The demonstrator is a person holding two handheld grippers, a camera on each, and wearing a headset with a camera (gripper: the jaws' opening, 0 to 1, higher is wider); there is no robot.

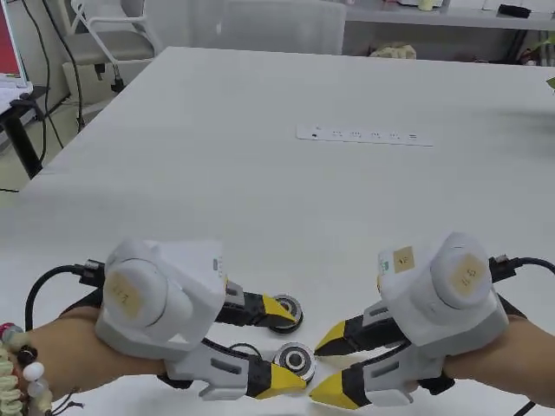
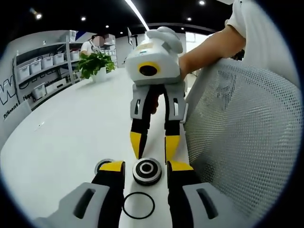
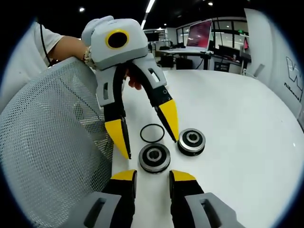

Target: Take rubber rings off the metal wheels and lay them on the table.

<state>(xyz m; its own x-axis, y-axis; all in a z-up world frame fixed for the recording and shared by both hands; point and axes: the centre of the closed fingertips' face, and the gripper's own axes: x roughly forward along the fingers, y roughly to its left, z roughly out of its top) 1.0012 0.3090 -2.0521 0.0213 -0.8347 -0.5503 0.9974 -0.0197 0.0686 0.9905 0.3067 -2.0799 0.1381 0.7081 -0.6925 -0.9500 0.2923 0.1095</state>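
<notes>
- The far stretch of the bench (image 1: 286, 173) lay open, with a white power strip (image 1: 364, 135) flat across it.
- Near the front edge, the left hand-held gripper (image 1: 299, 345) and the right hand-held gripper (image 1: 316, 373) faced tip to tip, leaving a narrow gap.
- One metal wheel (image 1: 293, 360) sat between the left's spread jaws; a second wheel (image 1: 286, 312) lay just outside its far jaw.
- A rubber ring (image 2: 123, 205) lay flat behind the first wheel.
- A mesh chair back (image 2: 237, 142) stood close along the person's side.

We work at a large white table (image 1: 260, 173) with a white power strip (image 1: 364, 135) on it. A grey mesh chair back (image 2: 237, 133) stands just beside the table. Behind it we see shelves (image 2: 28, 78) with storage boxes (image 2: 47, 61), a green plant (image 2: 95, 64) and a long ceiling light (image 2: 136, 13).
</notes>
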